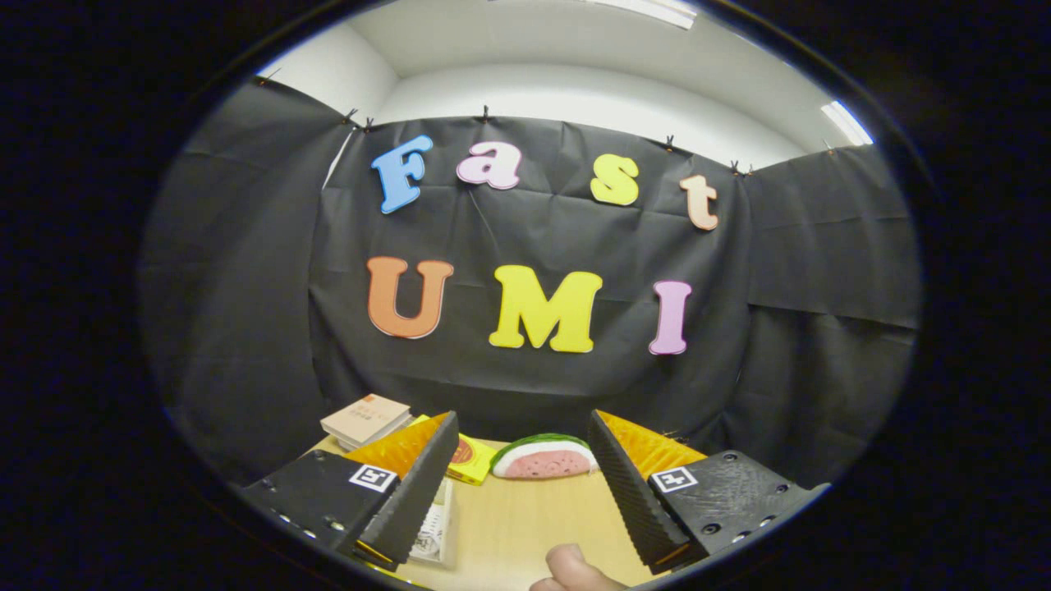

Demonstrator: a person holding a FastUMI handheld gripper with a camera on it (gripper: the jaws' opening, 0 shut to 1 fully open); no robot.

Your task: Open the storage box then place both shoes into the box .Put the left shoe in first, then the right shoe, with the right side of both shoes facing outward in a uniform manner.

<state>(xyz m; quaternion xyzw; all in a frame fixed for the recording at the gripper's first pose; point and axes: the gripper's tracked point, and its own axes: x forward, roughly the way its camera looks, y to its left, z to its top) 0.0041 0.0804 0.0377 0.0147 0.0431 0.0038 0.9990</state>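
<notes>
I have the gripper (523, 460) raised and level, looking across the table (525, 517) toward the booth's back wall. Its fingers stand wide apart with nothing between them, so it carries nothing.

Just beyond the fingertips, at the table's far edge, lies a watermelon slice (543, 456), which looks like a toy. To the left of it, partly hidden by the left finger, is a yellow box (470, 460), and further toward the far left corner sits a stack of books (366, 419). Low beside the left finger there is a clear container (435, 525) with printing on it; I cannot tell whether this is the storage box or something else. A thumb (571, 566) rests at the near edge, between the fingers.

I see neither shoe from here, so I cannot say where they are or whether any is boxed. As for progress, I judge it unsettled: an empty, spread gripper held away from the work fits a moment with shoes waiting out of sight just as well as one with both stowed.
</notes>
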